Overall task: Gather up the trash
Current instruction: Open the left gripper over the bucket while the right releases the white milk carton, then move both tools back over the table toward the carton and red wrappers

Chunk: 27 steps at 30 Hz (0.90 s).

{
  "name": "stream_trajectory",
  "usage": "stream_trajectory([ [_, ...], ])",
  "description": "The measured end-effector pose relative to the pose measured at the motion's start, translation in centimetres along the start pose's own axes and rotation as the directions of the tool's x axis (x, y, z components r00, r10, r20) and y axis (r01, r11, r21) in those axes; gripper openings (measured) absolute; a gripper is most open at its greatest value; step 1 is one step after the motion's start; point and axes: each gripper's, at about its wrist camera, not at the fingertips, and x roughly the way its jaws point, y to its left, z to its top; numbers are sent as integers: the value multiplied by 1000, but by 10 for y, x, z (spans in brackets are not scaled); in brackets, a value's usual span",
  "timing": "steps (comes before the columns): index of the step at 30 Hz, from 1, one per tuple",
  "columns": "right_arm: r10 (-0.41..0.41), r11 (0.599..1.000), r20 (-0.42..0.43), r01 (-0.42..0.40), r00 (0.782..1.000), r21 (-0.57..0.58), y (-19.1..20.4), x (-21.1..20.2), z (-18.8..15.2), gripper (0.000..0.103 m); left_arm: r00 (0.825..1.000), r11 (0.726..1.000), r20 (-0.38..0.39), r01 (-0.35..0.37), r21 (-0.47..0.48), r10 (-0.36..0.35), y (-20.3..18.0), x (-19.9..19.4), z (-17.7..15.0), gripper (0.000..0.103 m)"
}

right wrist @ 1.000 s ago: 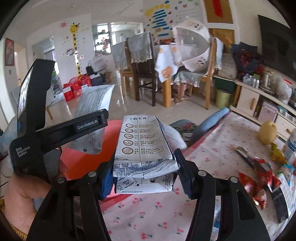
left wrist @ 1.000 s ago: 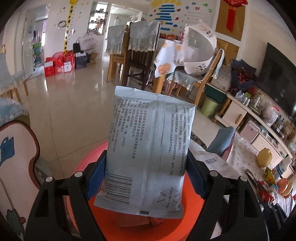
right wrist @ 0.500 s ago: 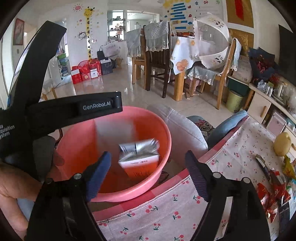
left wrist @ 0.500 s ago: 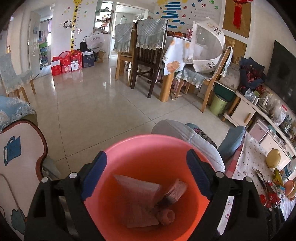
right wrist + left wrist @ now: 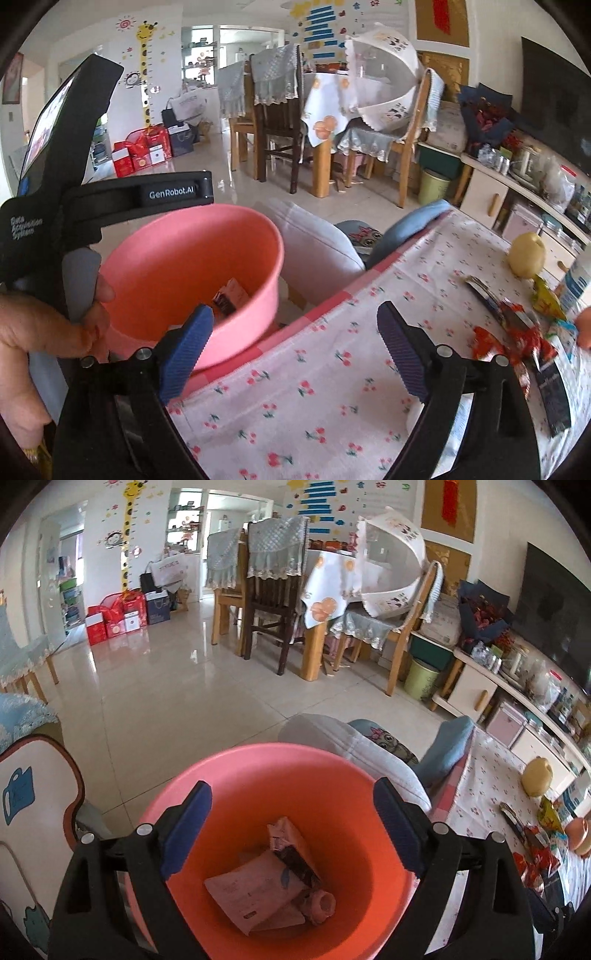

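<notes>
A pink basin (image 5: pixel 258 749) sits below my left gripper (image 5: pixel 290 786), which hangs open and empty over it. Inside lie a pale snack packet (image 5: pixel 255 890), a small carton (image 5: pixel 291 845) and a crumpled scrap. In the right wrist view the basin (image 5: pixel 184 251) stands left of the table edge, with the carton (image 5: pixel 231 295) showing inside. My right gripper (image 5: pixel 295 308) hovers over the edge of the cherry-print tablecloth (image 5: pixel 332 387), beside the basin; its jaws are opening with nothing between them. More wrappers (image 5: pixel 517 332) lie on the table to the right.
A hand (image 5: pixel 37 332) holds the left gripper's black body (image 5: pixel 74 206) at the left. A yellow fruit (image 5: pixel 526 254) sits on the table beyond the wrappers. Cushions (image 5: pixel 314 243) lie behind the basin. Dining chairs (image 5: pixel 273 602) and a low cabinet (image 5: pixel 476 690) stand farther off.
The left gripper let go of the snack packet and the right gripper let go of the carton; both now lie in the basin. The right gripper has shifted right, over the table edge.
</notes>
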Motion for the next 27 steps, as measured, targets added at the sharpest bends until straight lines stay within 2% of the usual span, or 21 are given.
stream_trajectory([
  [16,-35,998,0,35,999,51,-31,-34,-29,90,999,993,10,37,115,-38,-48,-9,-12,90],
  [27,-65,993,-5,65,998,99,-56,-48,-47,90,997,972,21,73,223,-80,-94,-18,-27,90],
])
